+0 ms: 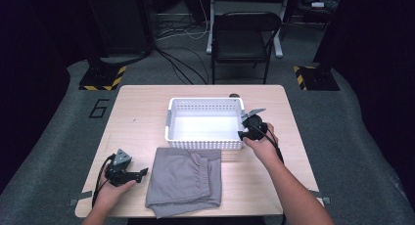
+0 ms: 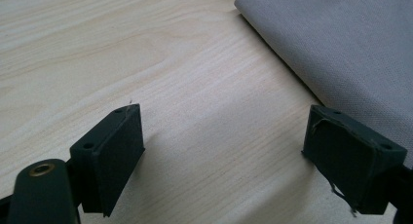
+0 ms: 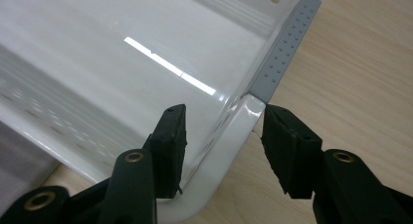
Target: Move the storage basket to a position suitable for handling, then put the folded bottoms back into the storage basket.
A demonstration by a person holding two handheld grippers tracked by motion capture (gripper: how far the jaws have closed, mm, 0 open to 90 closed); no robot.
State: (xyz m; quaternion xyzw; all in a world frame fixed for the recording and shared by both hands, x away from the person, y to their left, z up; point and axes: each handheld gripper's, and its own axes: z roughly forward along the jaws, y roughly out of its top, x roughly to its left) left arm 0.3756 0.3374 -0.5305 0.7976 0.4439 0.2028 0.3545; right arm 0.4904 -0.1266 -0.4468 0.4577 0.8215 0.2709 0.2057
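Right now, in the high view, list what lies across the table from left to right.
Left gripper → folded grey cloth → right gripper, its fingers either side of the white basket's near right corner. The basket sits farther back, overlapping the cloth's span, so it is left out of the order.

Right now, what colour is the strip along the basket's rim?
Grey, dotted strip on the white basket; clearest in the right gripper view.

Light wood-grain table (image 1: 137, 122), rectangular, on grey carpet. White perforated basket (image 1: 204, 143) sits at centre, toward the far edge, interior bare. Folded grey cloth (image 1: 185, 181) lies flat at the near edge, just in front of the basket. Small dark object (image 1: 234, 95) behind the basket, too small to identify.
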